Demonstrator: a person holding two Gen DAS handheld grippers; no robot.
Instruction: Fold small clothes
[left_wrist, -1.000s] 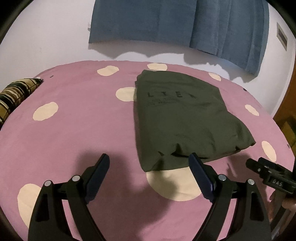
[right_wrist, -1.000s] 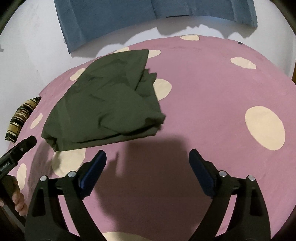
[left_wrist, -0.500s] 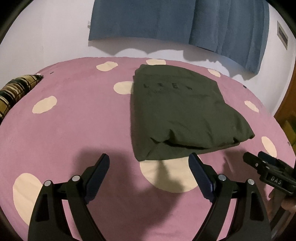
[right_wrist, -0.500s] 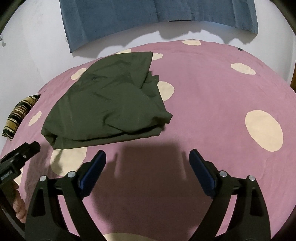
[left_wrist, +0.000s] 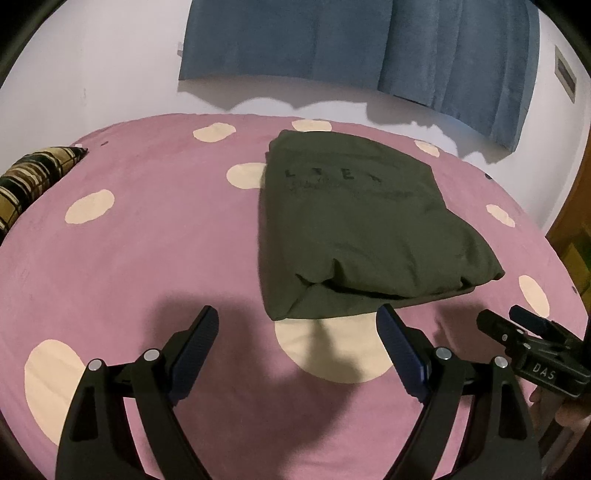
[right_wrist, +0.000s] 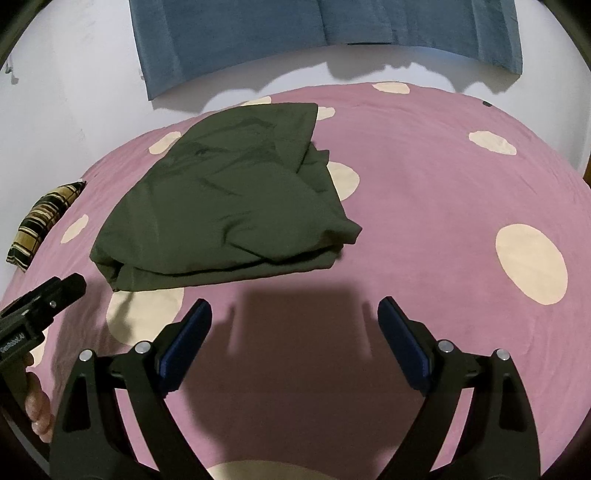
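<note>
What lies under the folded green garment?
The folded green garment rests on the pink spotted bedcover, partly covering cream spots at its edges. Anything else beneath is hidden by the cloth.

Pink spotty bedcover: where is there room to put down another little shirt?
The pink bedcover with cream dots is bare to the right of the folded dark green garment, out to the big cream dot. It is also bare between the garment and the striped cushion. Nearest the garment's front edge, both open hand-held grippers crowd in.
</note>
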